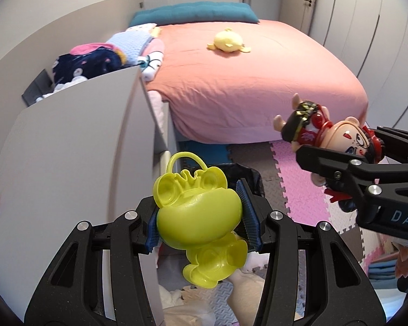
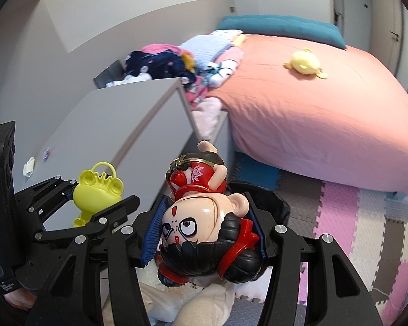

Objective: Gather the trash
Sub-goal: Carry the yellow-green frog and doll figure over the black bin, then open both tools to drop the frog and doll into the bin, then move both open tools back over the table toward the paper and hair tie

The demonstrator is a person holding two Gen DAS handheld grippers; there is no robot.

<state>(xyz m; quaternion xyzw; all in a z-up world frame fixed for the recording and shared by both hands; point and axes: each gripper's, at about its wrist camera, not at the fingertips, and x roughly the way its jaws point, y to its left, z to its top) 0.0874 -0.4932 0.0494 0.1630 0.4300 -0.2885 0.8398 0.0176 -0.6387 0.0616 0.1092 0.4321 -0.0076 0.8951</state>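
Left tongs pinching a glossy yellow-green plastic frog, right tongs a smooth, round-headed doll.

Pink bed: yellow plush, teal pillow, clothes pile

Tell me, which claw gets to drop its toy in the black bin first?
Probably the left claw. In its own view the yellow frog toy hangs right in front of the black bin. The right claw grips the doll close to the bin too, so it's a near tie.
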